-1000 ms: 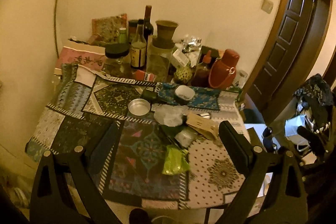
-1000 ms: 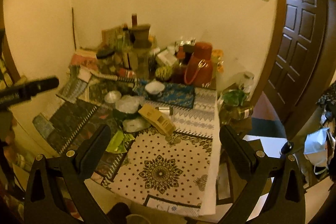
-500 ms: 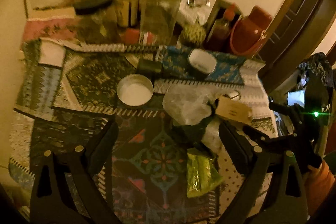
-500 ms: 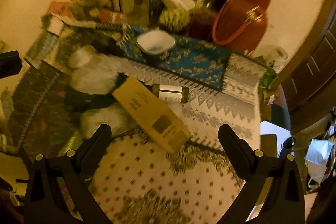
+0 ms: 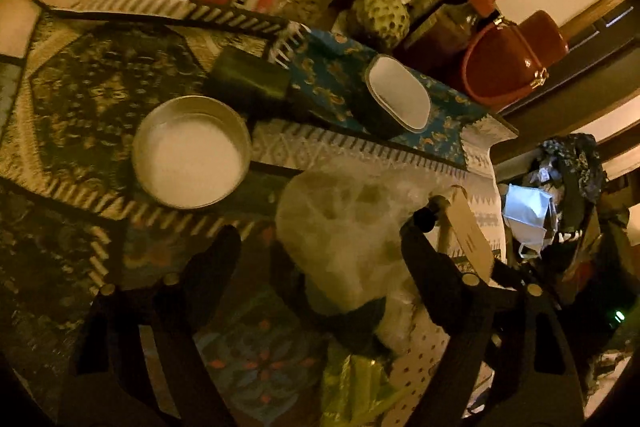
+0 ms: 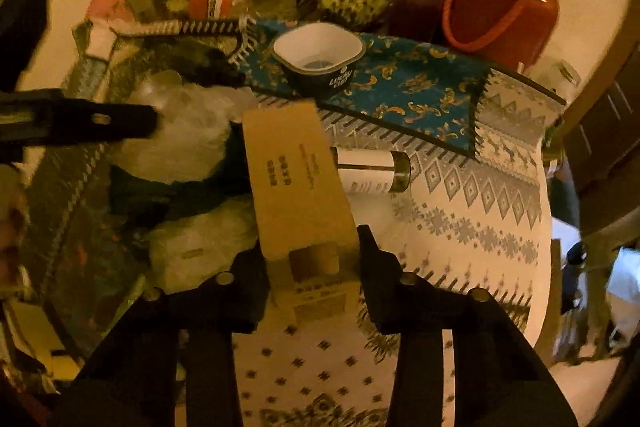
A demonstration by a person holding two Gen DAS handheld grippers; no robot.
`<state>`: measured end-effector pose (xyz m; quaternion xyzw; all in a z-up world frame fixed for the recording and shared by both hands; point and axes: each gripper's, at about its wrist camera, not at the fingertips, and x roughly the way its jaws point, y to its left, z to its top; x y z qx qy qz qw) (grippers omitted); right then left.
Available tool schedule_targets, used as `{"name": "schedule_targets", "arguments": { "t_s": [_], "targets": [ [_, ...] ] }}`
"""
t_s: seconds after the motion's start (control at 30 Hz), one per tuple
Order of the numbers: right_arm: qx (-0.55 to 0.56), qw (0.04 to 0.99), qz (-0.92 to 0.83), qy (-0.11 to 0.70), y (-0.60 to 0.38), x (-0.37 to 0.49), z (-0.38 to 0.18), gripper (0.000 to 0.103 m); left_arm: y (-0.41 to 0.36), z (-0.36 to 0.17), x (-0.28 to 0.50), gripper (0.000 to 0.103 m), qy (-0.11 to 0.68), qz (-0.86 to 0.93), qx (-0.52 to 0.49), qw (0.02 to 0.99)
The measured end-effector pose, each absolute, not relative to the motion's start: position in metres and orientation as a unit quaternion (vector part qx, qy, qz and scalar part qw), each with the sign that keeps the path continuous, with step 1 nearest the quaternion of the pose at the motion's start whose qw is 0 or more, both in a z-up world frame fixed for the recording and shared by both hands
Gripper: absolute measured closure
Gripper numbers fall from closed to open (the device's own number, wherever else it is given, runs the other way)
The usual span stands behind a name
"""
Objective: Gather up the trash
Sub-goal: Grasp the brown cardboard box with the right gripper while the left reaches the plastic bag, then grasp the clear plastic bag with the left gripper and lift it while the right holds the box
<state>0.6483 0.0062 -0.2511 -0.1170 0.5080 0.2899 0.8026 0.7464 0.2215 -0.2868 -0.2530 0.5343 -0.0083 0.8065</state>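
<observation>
left gripper: showing matte black forked arms, round silver screw heads gleaming
right gripper: wearing the same black finish, silver screws glinting along both fingers

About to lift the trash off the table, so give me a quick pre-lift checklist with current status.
1. Right hand-held gripper around cardboard box: ok, jaws closing on its near end.
2. Box free of small bottle: cannot tell; bottle lies partly behind it.
3. Left hand-held gripper over crumpled clear plastic bag: ok, jaws closing, pads not yet on it.
4. Metal tin outside the left jaws: ok.
5. Yogurt cup clear of both grippers: ok.
</observation>
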Motion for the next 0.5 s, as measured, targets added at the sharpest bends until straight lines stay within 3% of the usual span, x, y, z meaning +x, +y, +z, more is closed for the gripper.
{"name": "schedule_targets", "arguments": {
  "t_s": [0.5],
  "targets": [
    [-0.036, 0.832, 0.224, 0.507, -0.051, 0.617, -0.228, 0.067, 0.192, -0.312, 0.737, 0.020, 0.570, -0.014, -0.253, 0.782]
  ]
}}
